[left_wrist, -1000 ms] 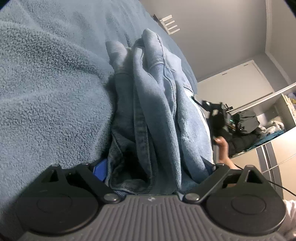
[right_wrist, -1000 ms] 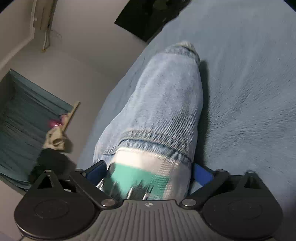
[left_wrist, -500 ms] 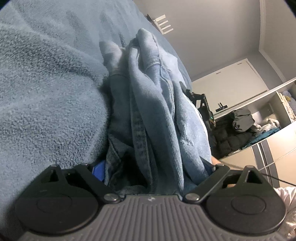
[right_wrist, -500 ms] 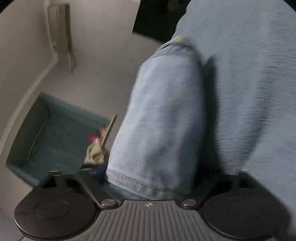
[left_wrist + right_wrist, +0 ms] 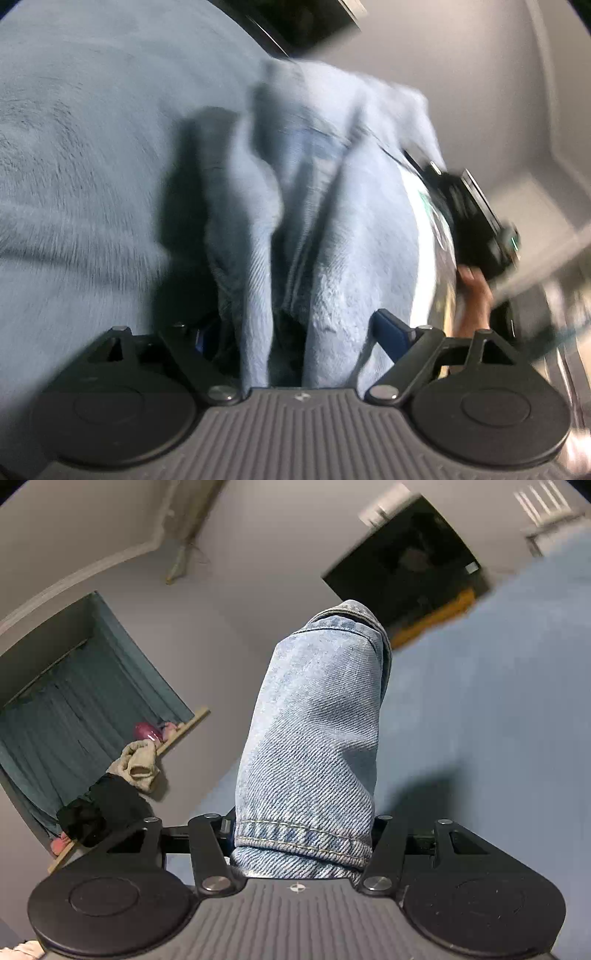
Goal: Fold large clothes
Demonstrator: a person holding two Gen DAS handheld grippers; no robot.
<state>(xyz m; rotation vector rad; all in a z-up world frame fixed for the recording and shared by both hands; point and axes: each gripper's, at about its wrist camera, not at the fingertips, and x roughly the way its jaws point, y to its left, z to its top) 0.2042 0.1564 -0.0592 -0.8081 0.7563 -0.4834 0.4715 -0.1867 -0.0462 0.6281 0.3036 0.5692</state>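
Both grippers are clamped on the light blue jeans (image 5: 325, 236). Left gripper (image 5: 299, 343) has bunched denim folds packed between its fingers, one blue pad (image 5: 388, 328) showing at the right of the cloth; the view is motion-blurred. From there the jeans run away from the camera in several ridges, lifted above the blue fleece blanket (image 5: 81, 177), on which they throw a dark shadow. At the right of this view the right gripper (image 5: 476, 218) appears as a dark blurred shape against the jeans' far edge, with the person's hand (image 5: 474, 291) below it.

Right gripper (image 5: 301, 834) pinches a stitched hem of the jeans (image 5: 317, 738) between its narrowed fingers. The denim rises as a tube in front of the blanket (image 5: 491, 709), a grey wall, teal curtains (image 5: 62, 720) and a dark TV screen (image 5: 410, 568).
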